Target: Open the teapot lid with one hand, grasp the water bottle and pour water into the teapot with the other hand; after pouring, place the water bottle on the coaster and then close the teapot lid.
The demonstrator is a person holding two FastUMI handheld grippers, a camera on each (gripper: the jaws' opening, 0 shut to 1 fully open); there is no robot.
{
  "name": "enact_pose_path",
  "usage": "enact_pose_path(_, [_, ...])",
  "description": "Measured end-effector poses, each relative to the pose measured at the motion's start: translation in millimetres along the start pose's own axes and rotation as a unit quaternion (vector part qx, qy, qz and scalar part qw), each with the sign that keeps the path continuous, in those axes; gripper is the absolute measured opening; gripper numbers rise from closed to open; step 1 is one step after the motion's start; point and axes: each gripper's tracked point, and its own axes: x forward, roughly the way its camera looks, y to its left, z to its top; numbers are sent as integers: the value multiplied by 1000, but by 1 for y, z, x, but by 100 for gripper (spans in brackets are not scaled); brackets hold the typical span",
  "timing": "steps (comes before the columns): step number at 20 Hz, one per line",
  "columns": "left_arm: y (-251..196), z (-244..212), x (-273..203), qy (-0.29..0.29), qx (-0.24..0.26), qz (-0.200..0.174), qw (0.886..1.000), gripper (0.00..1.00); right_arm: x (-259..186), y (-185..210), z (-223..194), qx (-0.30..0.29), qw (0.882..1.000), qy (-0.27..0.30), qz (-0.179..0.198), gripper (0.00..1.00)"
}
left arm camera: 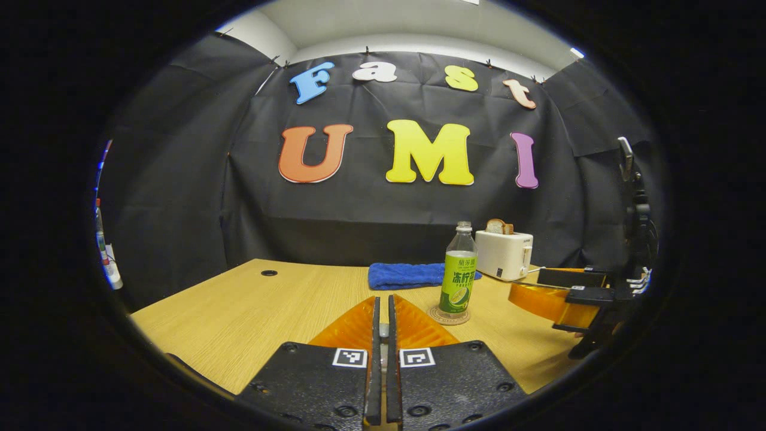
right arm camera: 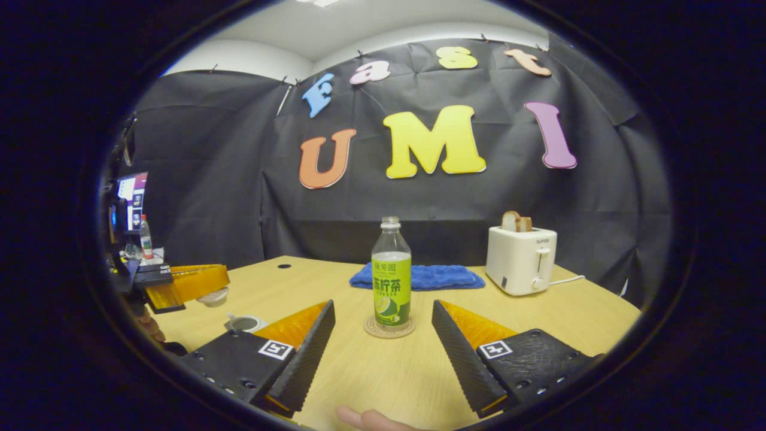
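Note:
A clear water bottle (right arm camera: 391,278) with a green label stands upright on a round coaster (right arm camera: 389,328) in the middle of the wooden table. My right gripper (right arm camera: 383,303) is open, its fingers just short of the bottle on either side and not touching it. The white teapot (right arm camera: 244,324) sits at lower left with its mouth uncovered, partly hidden by a finger. Above it my left gripper (right arm camera: 197,282) holds the white lid (right arm camera: 214,296). In the left gripper view my left gripper (left arm camera: 383,299) is shut on a small pale knob, with the bottle (left arm camera: 459,275) and the right gripper (left arm camera: 556,287) to its right.
A white toaster (right arm camera: 522,260) with bread in it stands at the back right, its cord trailing right. A folded blue cloth (right arm camera: 419,277) lies behind the bottle. A fingertip (right arm camera: 371,419) shows at the bottom edge. The table (left arm camera: 251,311) has a cable hole at back left.

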Motion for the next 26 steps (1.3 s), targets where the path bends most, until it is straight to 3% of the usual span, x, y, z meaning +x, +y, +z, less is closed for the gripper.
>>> enact_pose_path(5, [-8,-5,4,4,14,-10,1000,6,-46,-28,6,-29,999,-27,-31,96])
enact_pose_path(9, [1,-20,9,19,26,2,999,6,-49,-45,3,-14,999,-24,-41,96])
enact_pose_path(12, [2,-23,11,23,40,11,999,6,-46,-45,1,8,999,-19,-29,96])
enact_pose_path(20, [-4,-45,27,34,8,12,999,6,-48,-43,0,10,999,-16,-25,96])
enact_pose_path(21, [-2,-59,27,60,3,19,998,6,-49,-43,2,7,1000,-18,-25,96])
enact_pose_path(26, [1,-60,28,70,9,47,996,6,-55,-40,6,2,1000,-19,-19,96])
